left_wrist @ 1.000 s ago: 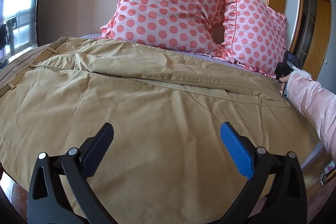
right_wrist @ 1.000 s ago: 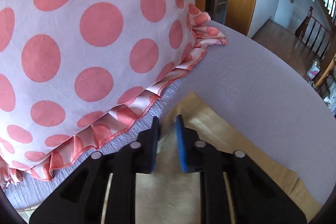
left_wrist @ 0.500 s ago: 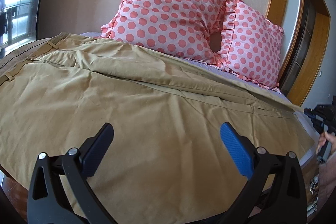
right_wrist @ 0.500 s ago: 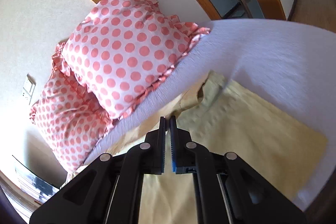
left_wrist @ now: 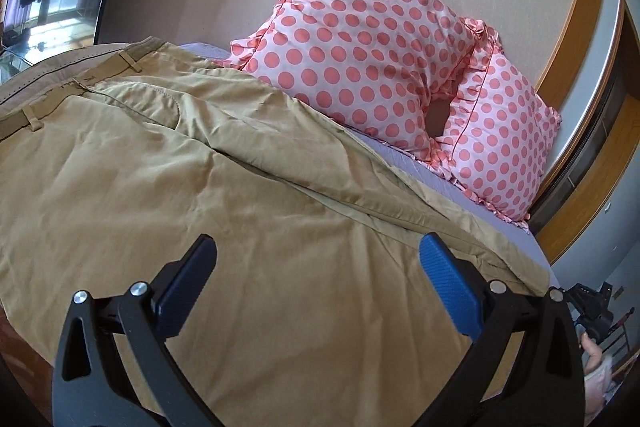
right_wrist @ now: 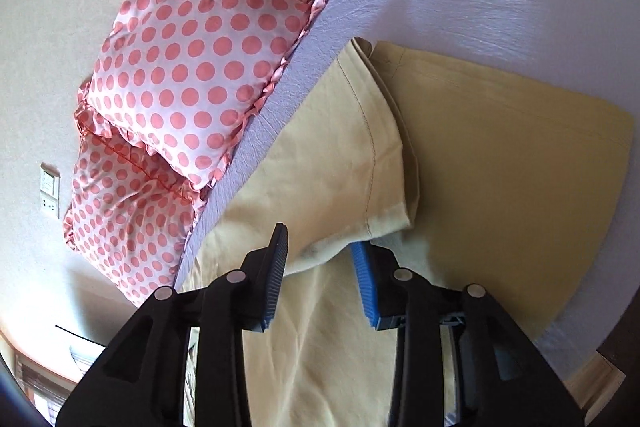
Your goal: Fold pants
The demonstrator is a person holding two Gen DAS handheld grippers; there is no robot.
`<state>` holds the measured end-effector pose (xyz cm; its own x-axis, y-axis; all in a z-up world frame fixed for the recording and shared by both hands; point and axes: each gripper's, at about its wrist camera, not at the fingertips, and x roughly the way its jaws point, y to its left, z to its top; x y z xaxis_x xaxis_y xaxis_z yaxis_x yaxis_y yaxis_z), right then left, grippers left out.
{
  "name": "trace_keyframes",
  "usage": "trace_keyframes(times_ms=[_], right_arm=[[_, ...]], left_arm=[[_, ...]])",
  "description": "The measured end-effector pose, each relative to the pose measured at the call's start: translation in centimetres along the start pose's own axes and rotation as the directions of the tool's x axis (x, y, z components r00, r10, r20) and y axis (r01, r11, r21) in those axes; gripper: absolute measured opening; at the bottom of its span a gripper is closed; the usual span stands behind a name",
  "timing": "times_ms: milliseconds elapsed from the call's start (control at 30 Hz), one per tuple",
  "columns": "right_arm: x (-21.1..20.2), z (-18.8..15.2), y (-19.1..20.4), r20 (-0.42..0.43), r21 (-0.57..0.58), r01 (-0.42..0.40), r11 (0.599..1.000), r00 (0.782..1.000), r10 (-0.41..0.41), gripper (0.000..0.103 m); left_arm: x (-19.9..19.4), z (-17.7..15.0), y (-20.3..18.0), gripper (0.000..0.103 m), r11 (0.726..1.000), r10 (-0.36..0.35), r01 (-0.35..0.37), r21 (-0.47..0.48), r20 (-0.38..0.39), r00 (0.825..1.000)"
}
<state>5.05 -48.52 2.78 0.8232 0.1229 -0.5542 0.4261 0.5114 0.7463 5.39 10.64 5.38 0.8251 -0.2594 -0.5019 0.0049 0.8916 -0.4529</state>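
Both my tongs, left (left_wrist: 318,259) and right (right_wrist: 320,267), stand apart over the soft, limp tan cotton pants (left_wrist: 224,187) spread on the bed; I'd pinch the stitched hem (right_wrist: 372,163).

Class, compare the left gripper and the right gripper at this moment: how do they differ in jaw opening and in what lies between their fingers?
The left gripper is spread wide; the right gripper is open more narrowly.
The left gripper hangs above flat pants fabric, gripping nothing; the right gripper has a folded leg hem reaching between its fingers, not pinched.
Both have black frames with blue pads.
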Motion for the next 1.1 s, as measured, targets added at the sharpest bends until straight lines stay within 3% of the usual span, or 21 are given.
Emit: trace_keyframes(times_ms=[33,67,100,233,433,667,700,767,800,833,933,1100], right_arm=[[0.5,0.3,0.0,0.014,-0.005,-0.02,1.0,1.0,0.02,0.027],[0.9,0.6,-0.2,0.015,-0.008,-0.041,0.999,0.999,0.041,0.004],[1.2,0.8,-0.5,0.012,0.0,-0.076,0.997,0.997,0.076,0.002],[-2.5,1.4,-1.4,0.1,-0.023,-0.236,0.971,0.966,0.238,0.002],[-5.6,2.1,-2.2,0.14,-0.032,-0.264,0.964,0.954,0.266,0.002],[-5.8,2.0,-2.5,0.138,-0.025,-0.289,0.957,0.947,0.29,0.002],[-5.8,1.9,-2.6,0.138,-0.023,-0.29,0.957,0.947,0.29,0.002],[-5.8,1.9,-2.8,0.137,-0.016,-0.293,0.956,0.946,0.292,0.002],[-5.8,1.9,-2.9,0.136,-0.014,-0.294,0.956,0.946,0.293,0.002],[-5.8,1.9,-2.9,0.134,-0.014,-0.297,0.955,0.946,0.296,0.002],[-6.3,2.0,-3.1,0.146,-0.03,-0.283,0.959,0.948,0.284,0.002],[-7.3,2.5,-4.6,0.175,-0.026,-0.243,0.97,0.954,0.243,0.002]], left_arm=[[0.3,0.8,0.4,0.101,1.0,-0.017,0.016,-0.025,-0.012,1.0],[0.7,1.5,0.9,0.101,0.998,-0.028,0.027,-0.048,-0.023,0.999],[1.1,2.1,1.3,0.101,0.997,-0.026,0.024,-0.067,-0.037,0.999],[1.9,5.5,3.3,0.101,0.994,-0.001,-0.003,-0.11,-0.035,0.999],[6.3,11.6,3.8,0.101,0.992,0.097,-0.101,-0.076,-0.054,0.994],[15.6,16.8,6.4,0.099,0.954,0.242,-0.269,-0.131,-0.187,0.952],[16.7,17.4,6.8,0.092,0.947,0.259,-0.289,-0.14,-0.201,0.945],[18.5,17.8,7.8,0.062,0.939,0.258,-0.302,-0.166,-0.243,0.935],[18.9,17.7,8.4,0.029,0.933,0.253,-0.307,-0.189,-0.267,0.93],[18.7,17.3,8.9,0.011,0.931,0.225,-0.29,-0.221,-0.277,0.934],[15.1,16.1,8.5,0.009,0.946,0.205,-0.251,-0.204,-0.223,0.953],[2.5,10.6,7.6,0.01,0.975,0.163,-0.173,-0.137,-0.084,0.983]])
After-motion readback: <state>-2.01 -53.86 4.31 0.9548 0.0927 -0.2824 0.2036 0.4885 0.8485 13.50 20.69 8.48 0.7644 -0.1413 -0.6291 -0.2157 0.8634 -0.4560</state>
